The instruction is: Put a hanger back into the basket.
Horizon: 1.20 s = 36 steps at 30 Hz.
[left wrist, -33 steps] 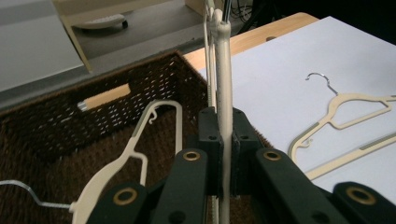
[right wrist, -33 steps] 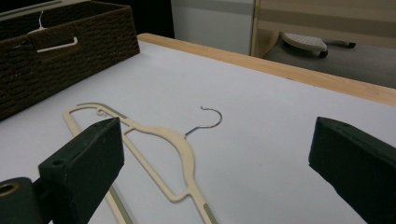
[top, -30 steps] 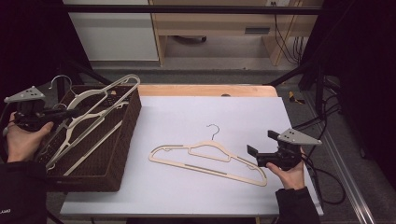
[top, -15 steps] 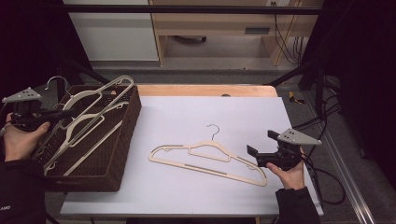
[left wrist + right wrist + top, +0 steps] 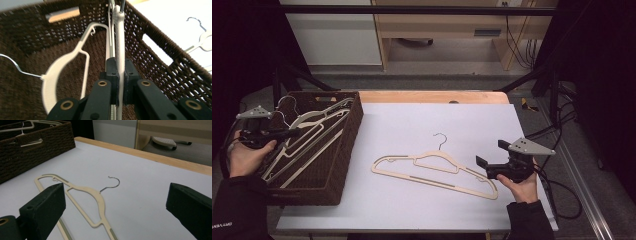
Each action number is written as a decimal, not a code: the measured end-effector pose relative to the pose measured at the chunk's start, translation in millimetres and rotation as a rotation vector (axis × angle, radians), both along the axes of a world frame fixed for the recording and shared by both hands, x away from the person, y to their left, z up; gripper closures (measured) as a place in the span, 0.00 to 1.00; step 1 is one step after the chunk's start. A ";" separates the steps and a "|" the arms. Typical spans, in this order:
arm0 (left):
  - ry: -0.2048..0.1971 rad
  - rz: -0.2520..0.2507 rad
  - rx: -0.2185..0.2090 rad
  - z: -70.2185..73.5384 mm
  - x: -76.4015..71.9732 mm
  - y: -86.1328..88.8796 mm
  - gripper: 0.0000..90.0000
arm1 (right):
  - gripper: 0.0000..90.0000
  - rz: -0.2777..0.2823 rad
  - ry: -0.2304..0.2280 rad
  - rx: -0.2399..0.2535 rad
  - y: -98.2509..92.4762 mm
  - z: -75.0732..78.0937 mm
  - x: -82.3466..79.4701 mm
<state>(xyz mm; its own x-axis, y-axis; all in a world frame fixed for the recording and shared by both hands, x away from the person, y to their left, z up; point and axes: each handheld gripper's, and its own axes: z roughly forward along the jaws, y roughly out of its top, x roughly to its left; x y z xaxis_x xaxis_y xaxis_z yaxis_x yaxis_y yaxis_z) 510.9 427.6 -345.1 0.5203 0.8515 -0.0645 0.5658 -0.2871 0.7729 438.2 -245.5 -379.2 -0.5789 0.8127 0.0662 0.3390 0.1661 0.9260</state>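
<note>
Cream hanger [image 5: 120, 37], slim with a metal hook, clamped edge-on in the basket [image 5: 160, 32].

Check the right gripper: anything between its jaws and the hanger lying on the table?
Nothing visible. The right gripper stands open at the near end of the hanger on the table, and the right gripper view shows bare white tabletop between the two jaws and the hanger. The wicker basket sits well off to the side.
</note>
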 end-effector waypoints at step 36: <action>0.156 0.296 0.136 -47.1 15.2 14.1 0.57 | 0.03 0.010 0.006 -0.007 1.9 -0.9 0.6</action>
<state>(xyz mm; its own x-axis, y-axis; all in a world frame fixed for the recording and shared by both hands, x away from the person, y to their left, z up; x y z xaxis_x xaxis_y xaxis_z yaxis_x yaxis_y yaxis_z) 526.2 441.8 -392.1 0.2424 0.9702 0.0003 0.7477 -0.1870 0.6372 438.8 -243.6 -380.1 -0.5869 0.8070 0.0646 0.3431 0.1757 0.9227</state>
